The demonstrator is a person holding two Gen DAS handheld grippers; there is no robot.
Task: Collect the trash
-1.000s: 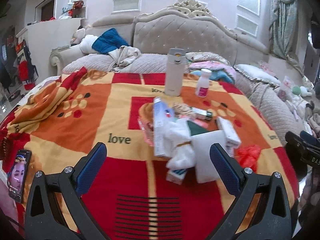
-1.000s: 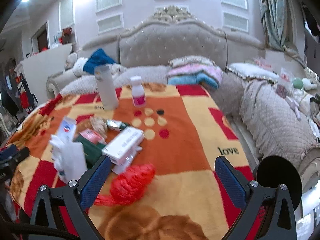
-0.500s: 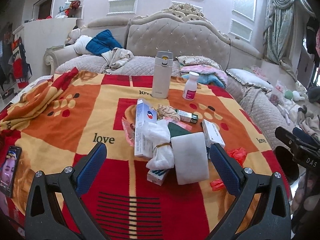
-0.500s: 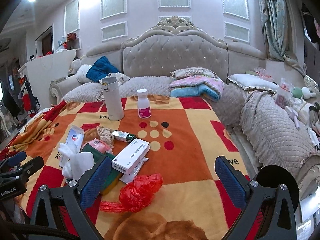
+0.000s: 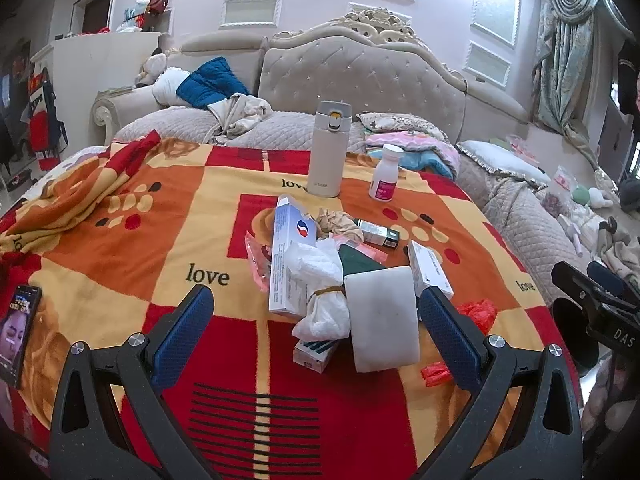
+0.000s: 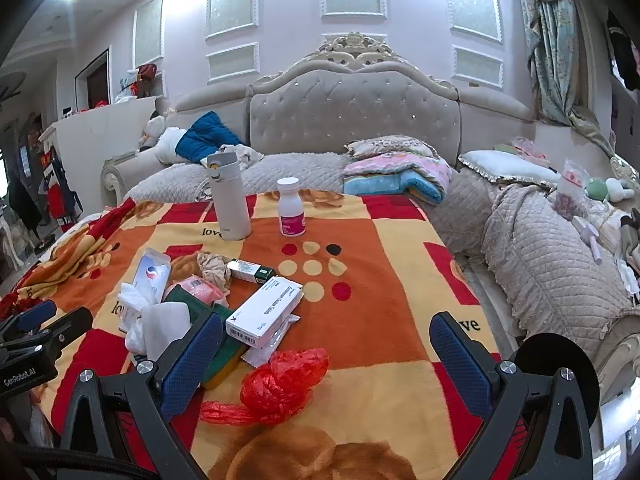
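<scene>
Trash sits heaped mid-bed on the blanket [image 5: 120, 240]: white sponge block [image 5: 382, 320], knotted tissue bundle [image 5: 324, 292], blue-white box [image 5: 286, 256], white carton [image 6: 264, 312]. Red plastic bag [image 6: 280, 384] lies toward the bed's near edge, just beside the heap. My left claw [image 5: 316, 328] and right claw [image 6: 326, 354] both hover wide open, holding nothing. Flask [image 5: 330, 148] and pill bottle [image 5: 386, 172] stand upright behind the heap.

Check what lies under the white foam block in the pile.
The white foam block overlaps a dark green item at its far edge and touches the knotted white bag. Anything directly beneath it is covered.
</scene>
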